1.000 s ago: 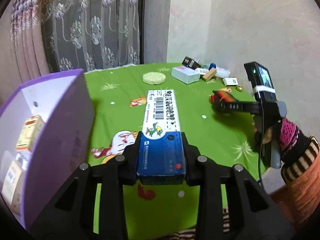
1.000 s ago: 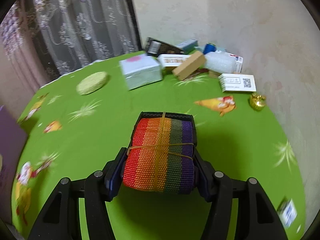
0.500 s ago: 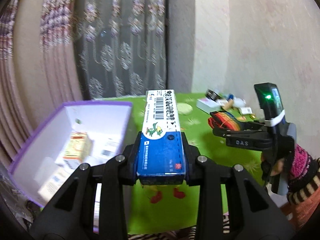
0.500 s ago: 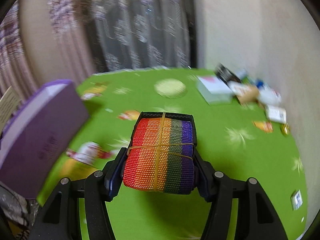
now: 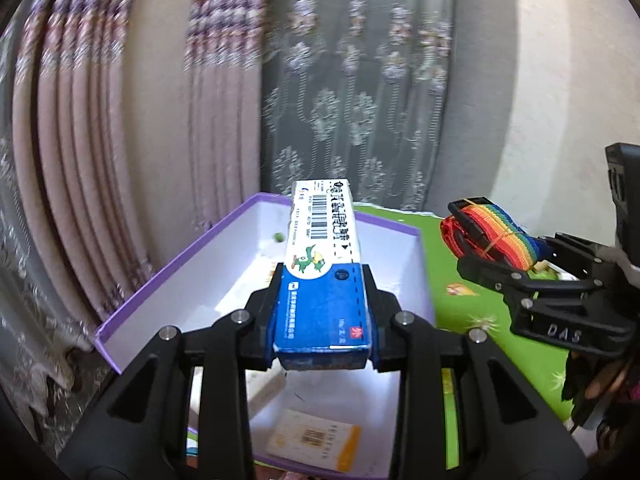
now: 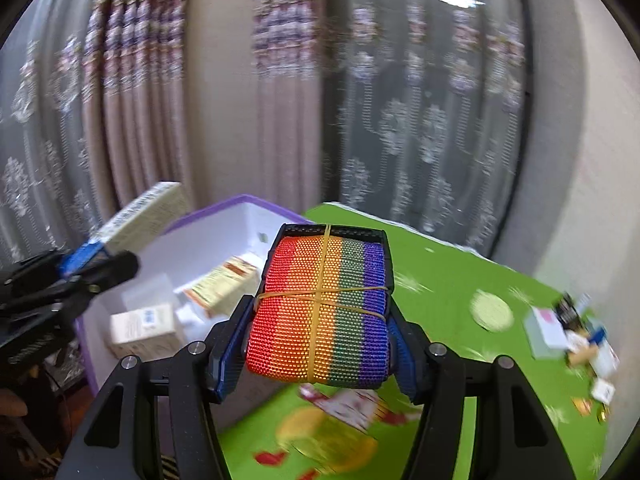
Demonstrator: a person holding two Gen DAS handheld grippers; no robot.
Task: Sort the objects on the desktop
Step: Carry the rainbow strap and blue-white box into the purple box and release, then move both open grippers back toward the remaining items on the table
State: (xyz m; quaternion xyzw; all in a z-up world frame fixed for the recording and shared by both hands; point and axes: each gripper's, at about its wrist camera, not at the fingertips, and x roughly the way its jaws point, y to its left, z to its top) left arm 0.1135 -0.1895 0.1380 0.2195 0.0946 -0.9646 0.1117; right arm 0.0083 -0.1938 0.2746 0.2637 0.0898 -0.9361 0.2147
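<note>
Since a second ago both grippers have swung away from the far clutter on the green table (image 6: 460,280) and over to the purple storage box (image 5: 256,216) — the left one now hangs above its open white interior, where earlier it was out over the tablecloth. The left gripper (image 5: 322,316) has its jaws pinched on the sides of a long blue-and-white medicine carton (image 5: 322,264), which points forward over the box. The right gripper (image 6: 318,320) is clamped on a rolled rainbow strap (image 6: 318,312) bound with a rubber band, held near the box's table-side wall but, it seems, not yet over the opening.

The step in hand looks like the drop-off: carrying sorted items to the bin, which already holds several small cartons (image 6: 144,326). The next move likely calls for lowering the medicine carton toward the box floor and spreading the jaws — keeping it clear of the cartons below — while the right gripper waits or shifts further over the rim.
</note>
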